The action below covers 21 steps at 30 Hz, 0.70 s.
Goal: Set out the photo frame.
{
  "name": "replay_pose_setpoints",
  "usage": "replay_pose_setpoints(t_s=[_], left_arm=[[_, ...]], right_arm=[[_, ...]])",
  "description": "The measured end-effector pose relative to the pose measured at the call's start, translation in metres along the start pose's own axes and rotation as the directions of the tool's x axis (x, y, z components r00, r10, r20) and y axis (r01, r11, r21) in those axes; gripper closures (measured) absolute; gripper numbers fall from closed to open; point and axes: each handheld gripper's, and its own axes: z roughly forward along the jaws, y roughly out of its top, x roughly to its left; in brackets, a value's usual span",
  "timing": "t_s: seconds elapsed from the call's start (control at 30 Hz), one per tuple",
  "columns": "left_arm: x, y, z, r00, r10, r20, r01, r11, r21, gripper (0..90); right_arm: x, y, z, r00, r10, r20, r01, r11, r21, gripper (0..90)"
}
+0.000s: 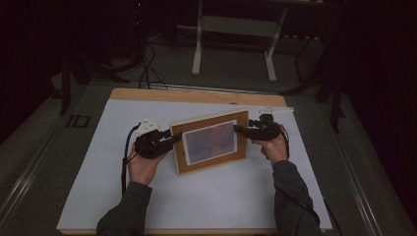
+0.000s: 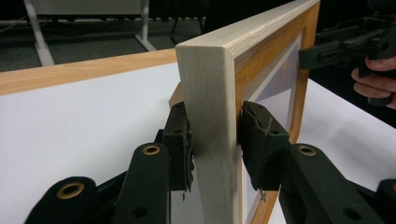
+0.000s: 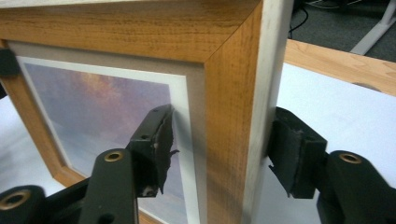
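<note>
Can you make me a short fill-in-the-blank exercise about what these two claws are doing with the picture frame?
1. Each claw grips one side edge of a wooden picture ____.
2. The left claw holds the frame, and the right claw holds its ____ side.
3. Beneath the frame lies a large ____ sheet covering the table.
4. The frame is held ____, not lying flat.

Missing words: frame; opposite; white; upright
</note>
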Motion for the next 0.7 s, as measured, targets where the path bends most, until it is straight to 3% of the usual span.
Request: replay_pose_setpoints(t_s=[0.7], left_arm=[[0.0095,0.0066,0.0107,0.9998,0.017,-0.01,-0.017,0.9999,0.001,64.4]], right_arm=[[-0.0031,-0.0015,0.0006,0.9996,0.028,0.003,-0.028,1.0,0.011,45.3]])
